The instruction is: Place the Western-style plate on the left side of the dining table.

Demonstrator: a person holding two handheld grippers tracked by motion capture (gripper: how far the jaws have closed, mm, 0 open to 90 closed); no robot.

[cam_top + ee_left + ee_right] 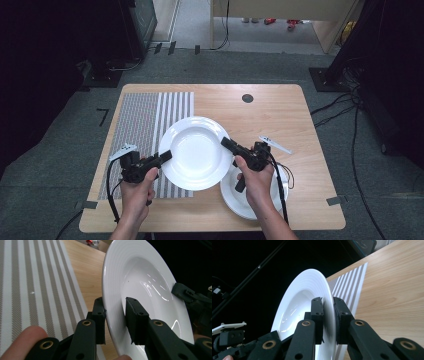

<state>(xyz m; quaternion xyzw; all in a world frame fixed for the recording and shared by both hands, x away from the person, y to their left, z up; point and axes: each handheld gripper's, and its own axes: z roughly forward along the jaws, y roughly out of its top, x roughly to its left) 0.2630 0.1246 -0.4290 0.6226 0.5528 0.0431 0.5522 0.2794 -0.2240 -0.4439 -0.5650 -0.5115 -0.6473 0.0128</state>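
Above the wooden table [280, 115], both grippers' fingers [136, 315] pinch opposite rims of the white plate [196, 152], narrowly parted.

Black two-fingered grippers [166, 156] with brass-ringed screw holes, grey plates, trailing black cables.

the high view looks forward and down from above the person's side, taking in the whole table [280, 115] from well back. each gripper view rides close behind its own jaws, facing inward across the table. all three share the white plate [196, 152] and the striped mat [145, 120].
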